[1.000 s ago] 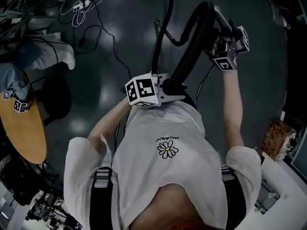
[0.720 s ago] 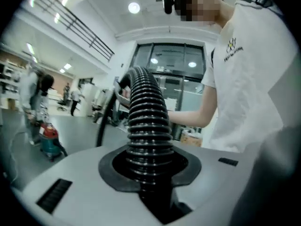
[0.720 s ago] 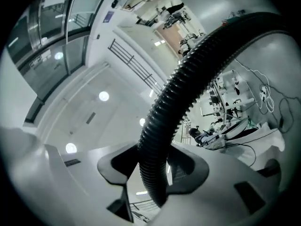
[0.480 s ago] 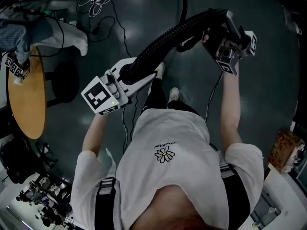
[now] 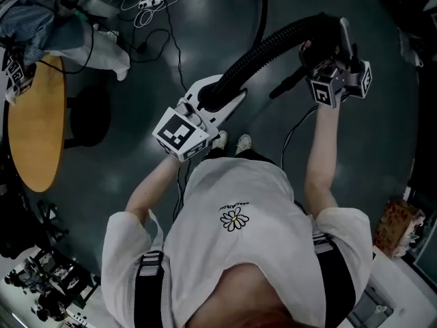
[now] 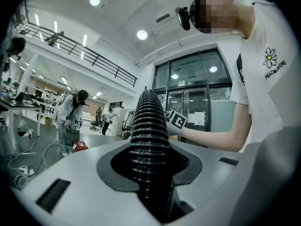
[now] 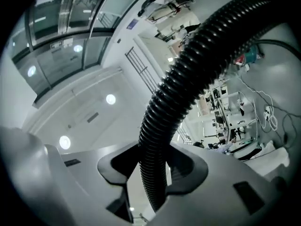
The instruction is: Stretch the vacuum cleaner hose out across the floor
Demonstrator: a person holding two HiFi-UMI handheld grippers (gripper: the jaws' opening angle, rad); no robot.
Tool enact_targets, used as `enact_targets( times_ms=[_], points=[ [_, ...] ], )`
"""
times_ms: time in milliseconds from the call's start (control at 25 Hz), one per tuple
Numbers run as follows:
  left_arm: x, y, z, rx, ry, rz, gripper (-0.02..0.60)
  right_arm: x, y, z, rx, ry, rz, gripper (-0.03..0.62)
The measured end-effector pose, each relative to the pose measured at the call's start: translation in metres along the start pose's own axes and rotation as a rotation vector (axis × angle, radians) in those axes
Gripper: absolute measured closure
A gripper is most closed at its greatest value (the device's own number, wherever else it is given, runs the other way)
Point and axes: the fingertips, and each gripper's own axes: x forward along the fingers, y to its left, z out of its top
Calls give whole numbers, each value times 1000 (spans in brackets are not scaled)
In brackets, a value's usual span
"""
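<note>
Both grippers have moved away from the person's body, and the hose [image 5: 263, 50] between them hangs straighter than before. It was bent in a big arch 1 second ago. Now it is a soft curve.

The left gripper [image 5: 217, 96] has the black ribbed hose sitting in the gap between its 2 jaws. Those jaws have just been opening a bit, but they are only partly open and they hug the hose on both sides. This gripper points flat, off to the far right.

The right gripper [image 5: 319, 46] has its jaws quite wide, closed around the same hose farther along. It tips upward, toward the ceiling lights.

The hose runs in the air from the left gripper up to the right gripper, above the dark floor [image 5: 136, 156]. Past the right gripper, a thin black part goes on to the far side.

The person's 2 shoes [image 5: 231, 142] stand on the floor just near the left gripper. A round wooden table [image 5: 34, 135] is far off on the left. White cables [image 5: 147, 9] lie on the floor at the far left.
</note>
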Motion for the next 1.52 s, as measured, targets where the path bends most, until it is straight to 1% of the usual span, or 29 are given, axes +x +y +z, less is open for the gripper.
enact_targets(
  times_ms=[80,160,240,360,400,480,600,720,760,800,880,920,960,1000,1040,1120,1160,1200,1240,1280,1320,1360,1400,1440,1480,1520],
  points=[
    [6,-2,11,51,-7,14,468,-3,2,11,22,-89,16,413],
    [9,-4,11,107,19,12,466,-6,7,14,12,-121,28,413],
    [9,-2,6,140,62,15,463,-8,10,16,-17,-124,8,413],
    [11,0,-3,163,146,69,450,-18,22,27,-64,-178,-6,413],
    [12,-1,-3,154,157,81,445,-21,27,30,-72,-200,2,413],
    [10,-2,0,124,146,79,436,-21,31,31,-71,-216,12,413],
    [-2,-1,6,71,110,37,424,-11,23,25,-56,-192,6,413],
    [-16,-1,5,44,105,14,422,-6,9,16,-43,-153,-13,413],
    [-22,-1,7,34,91,29,419,-5,9,18,-35,-159,-2,413],
    [-33,2,13,15,56,70,416,-6,14,25,-24,-185,26,413],
    [-71,17,35,-53,-75,202,417,-10,34,47,-19,-241,90,413],
    [-91,25,44,-87,-122,237,417,-10,41,49,-40,-208,78,413],
    [-104,29,49,-118,-137,226,417,-8,41,39,-72,-118,26,413],
    [-107,31,53,-144,-135,175,417,-6,34,19,-107,13,-46,413],
    [-103,31,58,-162,-130,110,417,-5,23,-8,-135,165,-113,413],
    [-81,33,65,-203,-143,-12,417,-10,0,-68,-145,479,-190,414],
    [-66,34,67,-255,-164,-77,417,-14,-10,-98,-131,622,-216,414],
    [-50,34,68,-343,-189,-156,417,-20,-18,-127,-108,747,-243,414],
    [-32,34,66,-462,-209,-250,417,-28,-25,-154,-76,851,-271,413],
    [-13,35,59,-601,-215,-348,417,-38,-30,-177,-42,934,-300,413],
    [6,36,49,-752,-207,-434,417,-52,-34,-196,-14,996,-329,413],
    [25,38,36,-910,-188,-500,417,-68,-38,-210,0,1038,-358,413],
    [40,40,21,-1067,-164,-547,417,-85,-42,-218,1,1064,-385,410],
    [51,38,6,-1201,-135,-583,417,-102,-44,-225,-6,1083,-403,411],
    [59,32,-7,-1291,-90,-617,416,-116,-44,-232,-21,1104,-408,411],
    [66,20,-19,-1335,-22,-651,416,-127,-43,-240,-47,1134,-405,411]
  ],
)
